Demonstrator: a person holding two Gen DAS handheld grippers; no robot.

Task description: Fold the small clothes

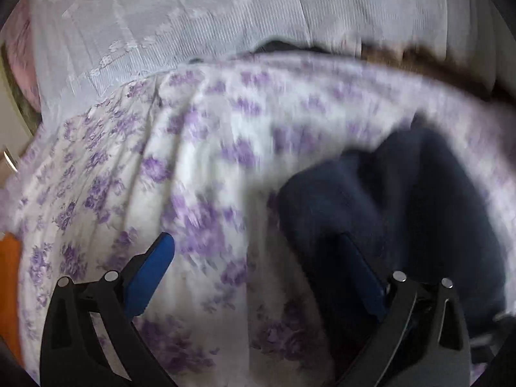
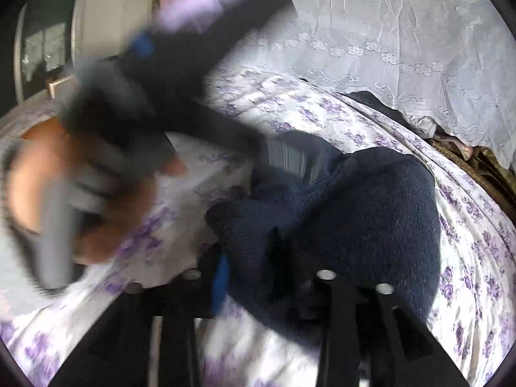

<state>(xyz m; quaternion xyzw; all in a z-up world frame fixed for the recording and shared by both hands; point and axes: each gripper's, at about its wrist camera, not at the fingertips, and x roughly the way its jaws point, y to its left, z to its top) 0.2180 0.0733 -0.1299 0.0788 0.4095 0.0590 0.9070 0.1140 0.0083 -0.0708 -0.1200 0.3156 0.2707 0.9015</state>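
Observation:
A small dark navy fleece garment (image 2: 348, 213) lies bunched on the white bedsheet with purple flowers (image 2: 467, 274); it also shows in the left wrist view (image 1: 396, 200). My left gripper (image 1: 258, 264) is open, its left blue pad (image 1: 151, 267) over bare sheet, its right pad at the garment's edge. In the right wrist view the left gripper (image 2: 122, 74) and the hand holding it appear blurred at left. My right gripper (image 2: 248, 274) is closed on a fold of the navy garment, the cloth covering its fingertips.
A white lace curtain (image 2: 403, 38) hangs past the bed's far edge and also fills the top of the left wrist view (image 1: 193, 25). A door and frame (image 2: 106, 16) stand at upper left. Dark items lie under the curtain hem (image 2: 380, 103).

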